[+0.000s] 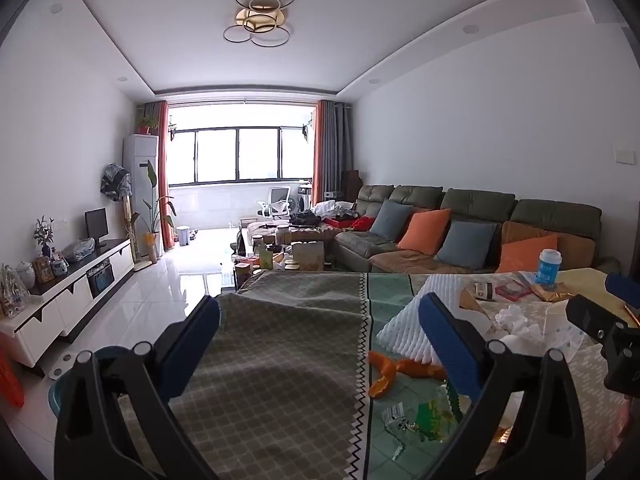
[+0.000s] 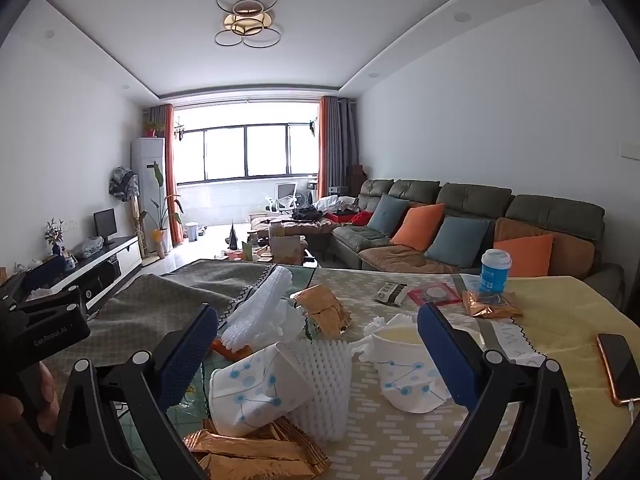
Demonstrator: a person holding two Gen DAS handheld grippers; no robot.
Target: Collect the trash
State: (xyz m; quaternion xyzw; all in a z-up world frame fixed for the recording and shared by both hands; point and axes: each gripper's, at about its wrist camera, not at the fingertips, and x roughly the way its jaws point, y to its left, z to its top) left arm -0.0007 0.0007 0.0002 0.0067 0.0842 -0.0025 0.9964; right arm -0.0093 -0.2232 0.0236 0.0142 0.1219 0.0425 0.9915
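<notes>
Both jaws stand wide apart and hold nothing: my left gripper (image 1: 320,334) hangs over bare tablecloth (image 1: 280,360), my right gripper (image 2: 318,334) over crushed paper cups (image 2: 256,396), foam netting (image 2: 324,384) and gold wrappers (image 2: 256,456) mid-table. I'd say collecting has barely begun; I see no bin.

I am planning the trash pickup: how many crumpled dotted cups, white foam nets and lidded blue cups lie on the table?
Crumpled dotted cups: 2
White foam nets: 2
Lidded blue cups: 1
Total: 5
</notes>
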